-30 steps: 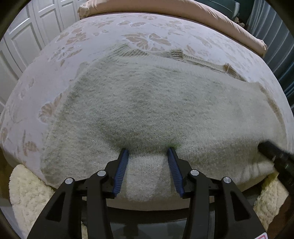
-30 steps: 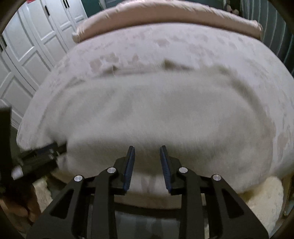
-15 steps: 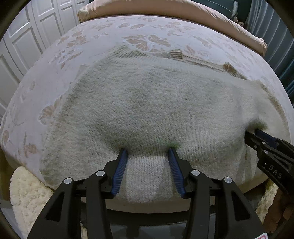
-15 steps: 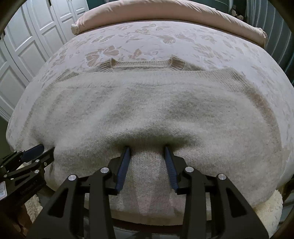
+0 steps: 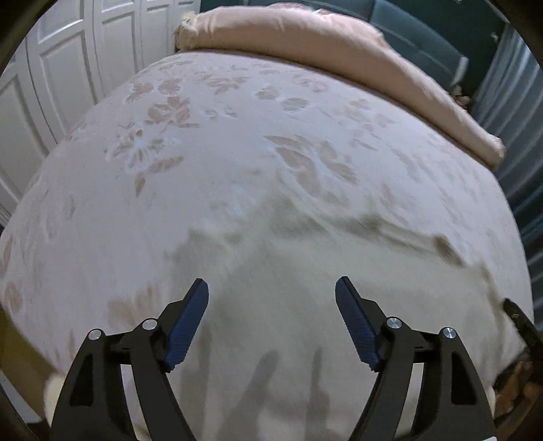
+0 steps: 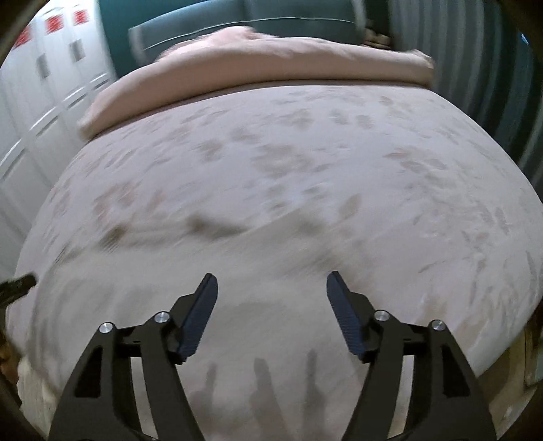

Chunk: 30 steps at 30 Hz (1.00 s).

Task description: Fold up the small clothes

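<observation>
A cream knit sweater (image 5: 305, 288) lies flat on the near part of the bed, blurred by motion; it also shows in the right wrist view (image 6: 169, 288). My left gripper (image 5: 271, 291) is open and empty above the sweater's near part. My right gripper (image 6: 271, 288) is open and empty above the sweater's near part as well. The tip of the right gripper shows at the right edge of the left wrist view (image 5: 519, 322). The tip of the left gripper shows at the left edge of the right wrist view (image 6: 17, 285).
The bed (image 5: 237, 135) has a pale floral cover. A pink folded duvet (image 5: 322, 44) lies along its far end. White panelled wardrobe doors (image 5: 68, 68) stand to the left. A teal headboard (image 6: 237, 20) and grey curtains (image 6: 492, 68) are behind.
Both grippers opened wide, let go of the sweater's hem and lifted. The sweater now lies lower in both views and looks blurred.
</observation>
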Each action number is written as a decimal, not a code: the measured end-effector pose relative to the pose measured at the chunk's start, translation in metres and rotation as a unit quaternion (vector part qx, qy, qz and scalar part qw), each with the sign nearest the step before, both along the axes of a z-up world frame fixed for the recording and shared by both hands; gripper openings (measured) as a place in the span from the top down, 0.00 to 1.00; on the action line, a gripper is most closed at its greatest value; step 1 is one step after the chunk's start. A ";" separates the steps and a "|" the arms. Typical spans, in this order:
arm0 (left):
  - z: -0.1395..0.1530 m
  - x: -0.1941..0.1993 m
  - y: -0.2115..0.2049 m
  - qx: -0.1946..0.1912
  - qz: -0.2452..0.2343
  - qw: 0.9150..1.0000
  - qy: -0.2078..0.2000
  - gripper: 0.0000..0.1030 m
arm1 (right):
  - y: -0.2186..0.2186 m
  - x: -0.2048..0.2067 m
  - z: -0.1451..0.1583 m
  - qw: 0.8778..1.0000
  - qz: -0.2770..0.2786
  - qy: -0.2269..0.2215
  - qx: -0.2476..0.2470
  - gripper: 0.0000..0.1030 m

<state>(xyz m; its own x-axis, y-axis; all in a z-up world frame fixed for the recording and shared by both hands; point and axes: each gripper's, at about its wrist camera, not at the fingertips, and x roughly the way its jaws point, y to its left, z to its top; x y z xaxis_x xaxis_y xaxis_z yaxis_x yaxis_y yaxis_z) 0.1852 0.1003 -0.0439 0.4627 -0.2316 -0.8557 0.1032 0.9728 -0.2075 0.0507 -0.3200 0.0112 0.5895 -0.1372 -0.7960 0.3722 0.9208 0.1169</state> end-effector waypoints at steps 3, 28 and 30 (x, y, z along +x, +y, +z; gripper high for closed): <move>-0.022 0.034 0.001 -0.011 0.003 0.999 0.039 0.28 | -0.035 0.026 -0.019 0.999 -0.033 0.016 0.029 0.34; 0.015 0.014 -0.029 0.062 -0.033 0.997 -0.038 0.62 | -0.007 0.026 0.010 0.999 -0.017 -0.022 0.016 0.73; 0.031 -0.012 -0.024 0.031 -0.042 0.998 -0.045 0.48 | 0.022 0.010 0.016 0.999 0.023 -0.024 0.040 0.73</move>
